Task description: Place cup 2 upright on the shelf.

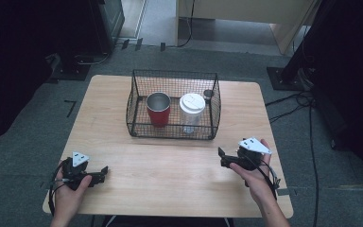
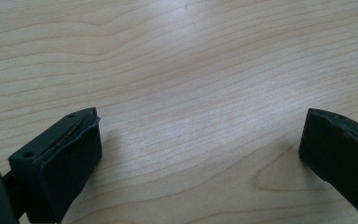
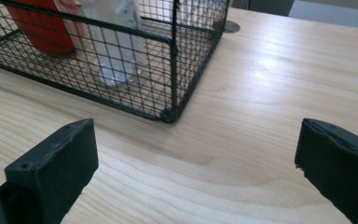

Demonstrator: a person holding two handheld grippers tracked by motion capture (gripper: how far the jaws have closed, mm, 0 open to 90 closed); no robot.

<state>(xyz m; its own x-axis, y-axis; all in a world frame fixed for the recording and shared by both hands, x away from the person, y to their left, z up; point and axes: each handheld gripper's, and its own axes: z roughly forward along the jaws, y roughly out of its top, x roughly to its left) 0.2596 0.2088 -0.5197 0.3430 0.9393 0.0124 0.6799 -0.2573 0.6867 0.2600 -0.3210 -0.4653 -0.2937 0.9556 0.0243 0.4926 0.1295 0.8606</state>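
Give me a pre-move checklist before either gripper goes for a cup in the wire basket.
1. Left gripper open and holding nothing: ok, jaws wide apart over bare wood in its own view.
2. Right gripper open and holding nothing: ok.
3. Red cup upright in the wire basket: ok, its open mouth faces up.
4. Clear cup with white lid upright beside it: ok, lid on top.
5. Gap between the two cups for a jaw: cannot tell; they stand close together.
6. Table between grippers and basket free of obstacles: ok.
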